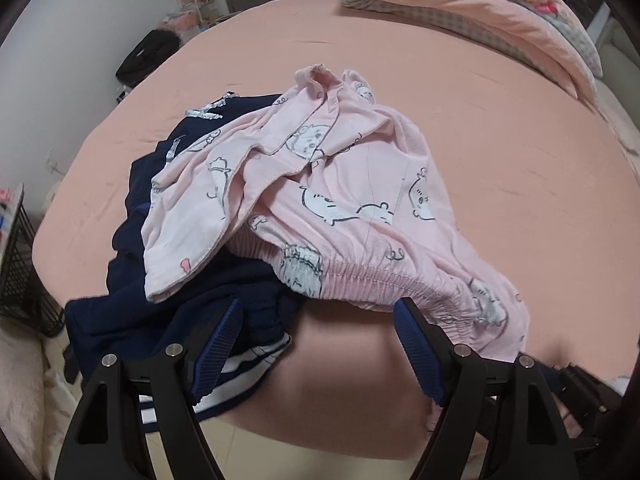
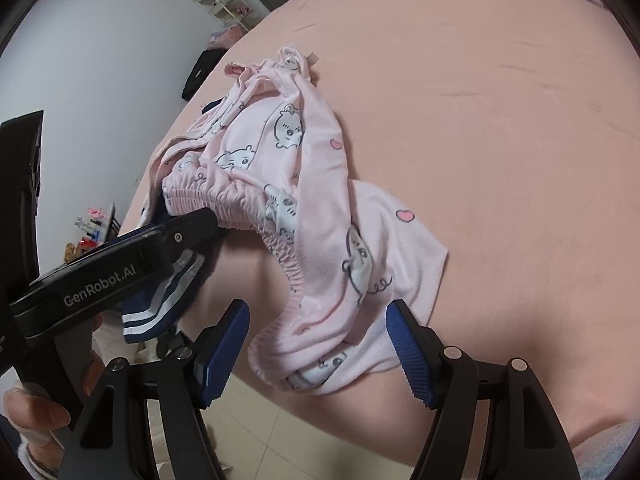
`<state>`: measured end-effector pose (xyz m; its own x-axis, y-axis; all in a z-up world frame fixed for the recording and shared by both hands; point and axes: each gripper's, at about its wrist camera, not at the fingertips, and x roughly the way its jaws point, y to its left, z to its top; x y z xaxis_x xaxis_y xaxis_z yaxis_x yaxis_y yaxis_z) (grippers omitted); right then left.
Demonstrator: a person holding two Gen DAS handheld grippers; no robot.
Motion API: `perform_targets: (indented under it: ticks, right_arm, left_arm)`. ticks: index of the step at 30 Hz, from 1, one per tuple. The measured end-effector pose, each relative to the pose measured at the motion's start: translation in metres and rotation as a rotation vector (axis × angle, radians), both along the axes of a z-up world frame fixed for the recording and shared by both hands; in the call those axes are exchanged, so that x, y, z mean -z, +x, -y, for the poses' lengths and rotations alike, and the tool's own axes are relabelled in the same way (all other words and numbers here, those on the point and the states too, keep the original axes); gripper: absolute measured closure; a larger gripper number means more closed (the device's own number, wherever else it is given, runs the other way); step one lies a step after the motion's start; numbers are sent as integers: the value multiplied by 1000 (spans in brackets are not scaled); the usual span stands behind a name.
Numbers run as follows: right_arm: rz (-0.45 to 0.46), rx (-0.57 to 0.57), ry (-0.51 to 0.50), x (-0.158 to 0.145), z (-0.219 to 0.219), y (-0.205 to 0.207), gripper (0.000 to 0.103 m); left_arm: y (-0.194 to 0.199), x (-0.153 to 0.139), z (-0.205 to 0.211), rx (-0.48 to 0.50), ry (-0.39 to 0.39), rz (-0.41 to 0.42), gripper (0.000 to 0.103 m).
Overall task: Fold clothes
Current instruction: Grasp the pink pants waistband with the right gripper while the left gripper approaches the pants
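Crumpled pink pyjama pants with white cartoon animals lie on the pink bed, partly over a navy garment with white stripes. My left gripper is open just above the bed's near edge, its right pad by the elastic waistband, its left pad over the navy cloth. In the right wrist view the pink pants spread ahead. My right gripper is open, with the pants' near edge between its pads but not pinched. The left gripper's black body shows at the left there, held by a hand.
A folded pink quilt is heaped at the bed's far right. A black crate stands left of the bed, a dark bag lies by the wall, and a white shelf stands beyond. Tiled floor shows below the bed edge.
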<state>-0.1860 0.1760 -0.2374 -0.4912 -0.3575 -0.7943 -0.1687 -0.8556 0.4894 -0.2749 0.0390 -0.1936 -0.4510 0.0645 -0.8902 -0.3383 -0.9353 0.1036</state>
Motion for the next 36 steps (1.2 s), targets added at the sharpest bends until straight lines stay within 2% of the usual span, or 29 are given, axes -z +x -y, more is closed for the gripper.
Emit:
perform_targets:
  ticks: [3, 9, 15, 19, 24, 29, 31, 34, 36]
  right_arm:
    - [-17, -9, 46, 1, 7, -2, 32]
    - [-52, -16, 146, 5, 20, -6, 32]
    - [-84, 9, 215, 8, 29, -6, 33]
    - [-83, 4, 268, 10, 34, -7, 47]
    - [-84, 21, 245, 12, 27, -7, 57]
    - [-95, 26, 244, 11, 20, -6, 65]
    - [-101, 29, 244, 10, 19, -7, 72]
    - [-119, 32, 226, 4, 13, -6, 83]
    - [-126, 31, 218, 3, 11, -5, 85]
  left_arm:
    - [1, 1, 0, 23, -11, -5, 26]
    - [2, -6, 5, 92, 37, -9, 26]
    - [-2, 1, -2, 137, -49, -50, 26]
    - [-7, 9, -7, 176, -129, -84, 26]
    - [-5, 12, -18, 230, -196, -140, 27]
    - [6, 12, -29, 282, -243, -195, 45]
    - [8, 13, -32, 290, -247, -207, 51]
    - [8, 13, -32, 285, -236, -211, 58]
    - [6, 9, -28, 268, -198, -206, 65]
